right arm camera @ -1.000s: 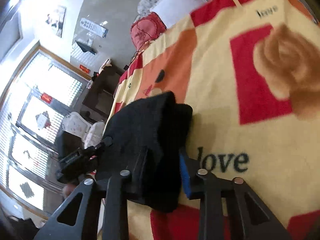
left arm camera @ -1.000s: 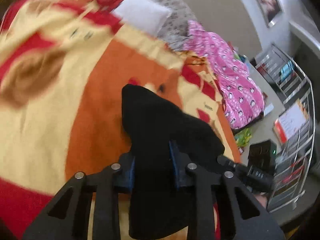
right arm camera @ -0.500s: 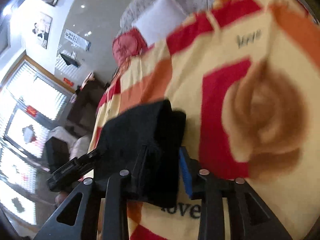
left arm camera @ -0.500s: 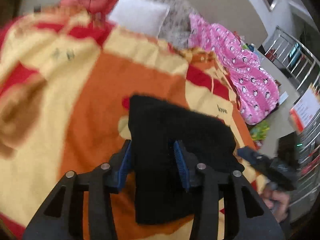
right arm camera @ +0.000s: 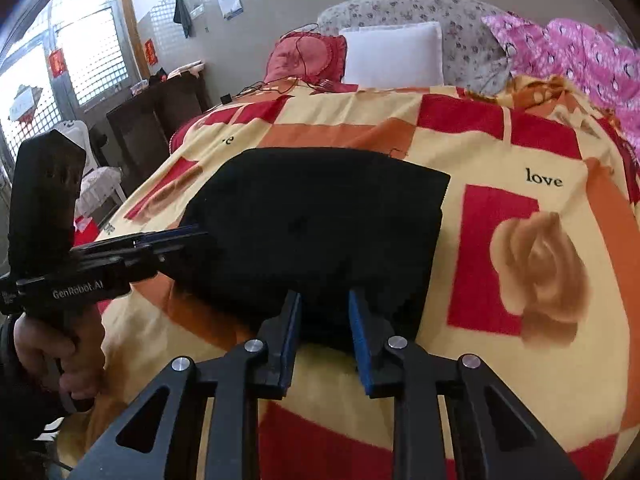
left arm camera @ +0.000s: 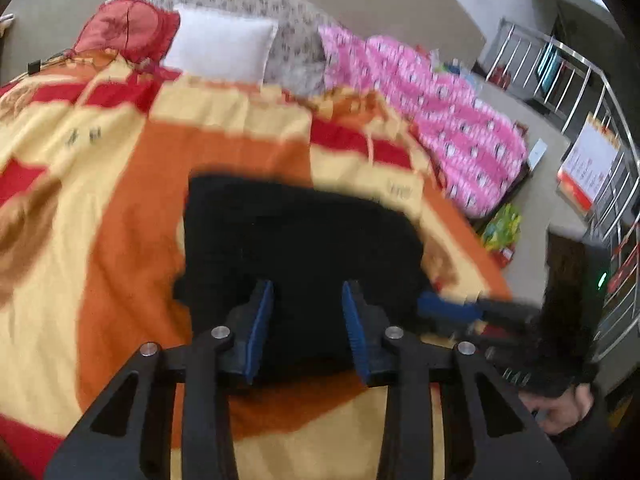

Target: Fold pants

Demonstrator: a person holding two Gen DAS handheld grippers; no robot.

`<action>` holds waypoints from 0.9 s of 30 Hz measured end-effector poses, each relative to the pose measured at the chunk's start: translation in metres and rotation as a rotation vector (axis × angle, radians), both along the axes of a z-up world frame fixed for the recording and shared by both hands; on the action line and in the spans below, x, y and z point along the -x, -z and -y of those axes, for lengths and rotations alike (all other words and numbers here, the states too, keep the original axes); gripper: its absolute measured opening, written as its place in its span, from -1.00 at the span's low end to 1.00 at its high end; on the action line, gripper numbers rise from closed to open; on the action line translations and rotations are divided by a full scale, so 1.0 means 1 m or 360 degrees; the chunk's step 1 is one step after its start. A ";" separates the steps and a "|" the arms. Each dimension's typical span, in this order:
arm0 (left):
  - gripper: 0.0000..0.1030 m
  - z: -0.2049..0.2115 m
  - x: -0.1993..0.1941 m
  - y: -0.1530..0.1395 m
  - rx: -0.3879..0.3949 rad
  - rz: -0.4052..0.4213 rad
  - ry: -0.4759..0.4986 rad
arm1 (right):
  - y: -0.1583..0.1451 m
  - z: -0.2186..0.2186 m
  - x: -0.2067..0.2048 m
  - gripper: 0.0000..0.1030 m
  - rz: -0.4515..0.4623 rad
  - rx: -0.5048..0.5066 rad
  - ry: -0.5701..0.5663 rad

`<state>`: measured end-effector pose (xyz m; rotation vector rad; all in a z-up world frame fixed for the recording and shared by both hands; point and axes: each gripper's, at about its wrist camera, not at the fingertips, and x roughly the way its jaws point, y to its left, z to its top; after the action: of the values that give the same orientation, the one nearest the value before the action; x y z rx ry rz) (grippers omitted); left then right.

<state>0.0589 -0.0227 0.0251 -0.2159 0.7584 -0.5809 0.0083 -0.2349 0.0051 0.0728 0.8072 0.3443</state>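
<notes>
The black pants (left arm camera: pixel 304 232) lie folded into a flat block on the patterned blanket (left arm camera: pixel 120 200). My left gripper (left arm camera: pixel 308 286) is at their near edge. Its jaws are closing, with black cloth between the blue pads and a gap still showing. In the right wrist view the pants (right arm camera: pixel 320 208) fill the middle, and the left gripper (right arm camera: pixel 192 232) reaches their left edge. My right gripper (right arm camera: pixel 325 296) is at the near edge, right of centre. Its jaws are closing, and its pads press on the fold of cloth between them. In the left wrist view the right gripper (left arm camera: pixel 436 306) is blurred.
A white pillow (right arm camera: pixel 394 54) and a red cushion (right arm camera: pixel 306 56) lie at the head of the bed. Pink patterned bedding (left arm camera: pixel 448 120) is heaped along the right side. A metal rack (left arm camera: pixel 592 92) stands past it. A dark cabinet (right arm camera: pixel 156 120) is on the left. A hand (right arm camera: pixel 76 364) holds the left gripper.
The pants hung bunched in both grippers; now they lie flat on the blanket. Both views have rolled towards level, and the left pads parted from the cloth.
</notes>
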 end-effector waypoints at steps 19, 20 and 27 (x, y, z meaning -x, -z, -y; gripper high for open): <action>0.24 0.023 -0.028 0.001 -0.0208 -0.0020 -0.0207 | -0.014 0.026 -0.037 -0.41 0.0073 -0.0054 0.0235; 0.47 0.021 -0.013 -0.001 -0.0226 0.0033 -0.0260 | -0.021 0.026 -0.019 -0.34 0.0141 -0.0055 0.0243; 0.68 0.037 0.069 0.007 -0.0309 0.0137 -0.0332 | -0.006 0.017 0.062 0.04 0.0356 -0.0036 0.0430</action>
<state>-0.0104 -0.0593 0.0183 -0.0881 0.6944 -0.3145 -0.0541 -0.2523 0.0106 0.1597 0.5633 0.1033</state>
